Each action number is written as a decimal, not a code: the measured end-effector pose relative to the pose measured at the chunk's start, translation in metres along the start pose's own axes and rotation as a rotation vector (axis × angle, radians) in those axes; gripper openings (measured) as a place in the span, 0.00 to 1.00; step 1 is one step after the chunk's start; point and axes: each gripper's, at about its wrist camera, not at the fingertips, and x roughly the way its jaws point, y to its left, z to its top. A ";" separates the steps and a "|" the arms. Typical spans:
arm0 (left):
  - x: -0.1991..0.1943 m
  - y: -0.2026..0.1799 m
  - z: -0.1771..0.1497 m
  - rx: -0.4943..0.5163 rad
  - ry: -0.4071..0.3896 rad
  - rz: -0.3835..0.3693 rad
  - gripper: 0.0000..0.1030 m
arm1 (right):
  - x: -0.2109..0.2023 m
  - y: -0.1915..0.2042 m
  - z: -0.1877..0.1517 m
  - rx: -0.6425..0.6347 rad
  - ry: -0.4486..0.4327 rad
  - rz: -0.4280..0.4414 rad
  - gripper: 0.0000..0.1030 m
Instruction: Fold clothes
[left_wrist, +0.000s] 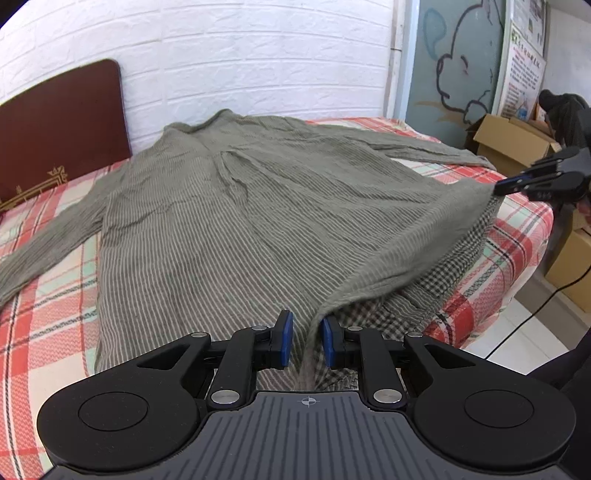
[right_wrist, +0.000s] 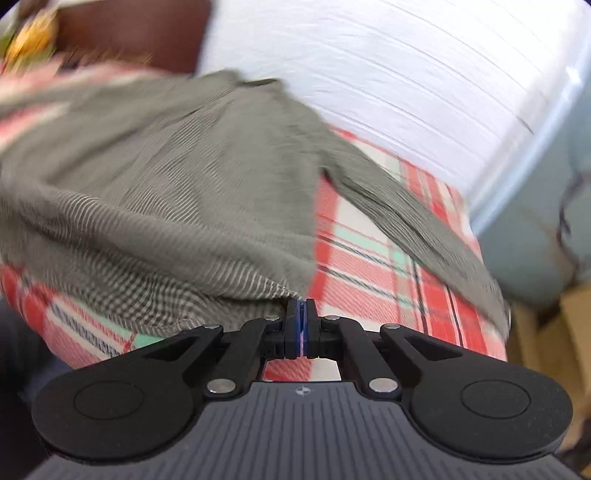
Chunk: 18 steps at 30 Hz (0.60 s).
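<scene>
Grey striped shirt (left_wrist: 229, 221) spread on plaid bed (left_wrist: 55, 295), left tongs (left_wrist: 306, 341) parted astride its hem, right tongs (left_wrist: 498, 186) pinching a corner

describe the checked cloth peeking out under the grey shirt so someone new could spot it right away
Start at the bed with the red, white and mint plaid sheet, where a grey-green striped shirt lies spread out. At the shirt's lifted near right hem, a second cloth shows underneath. Its fine dark-and-pale check sets it apart from the shirt's thin stripes and the sheet's big plaid.
</scene>
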 end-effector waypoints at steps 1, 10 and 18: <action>-0.001 0.000 0.000 0.000 0.000 -0.007 0.31 | -0.002 -0.009 -0.001 0.069 -0.002 0.022 0.01; 0.003 -0.012 -0.018 0.045 0.111 -0.106 0.33 | 0.020 -0.047 -0.022 0.355 0.078 0.049 0.01; -0.022 0.013 -0.032 -0.061 0.073 -0.056 0.55 | 0.017 -0.064 -0.040 0.570 0.052 0.144 0.43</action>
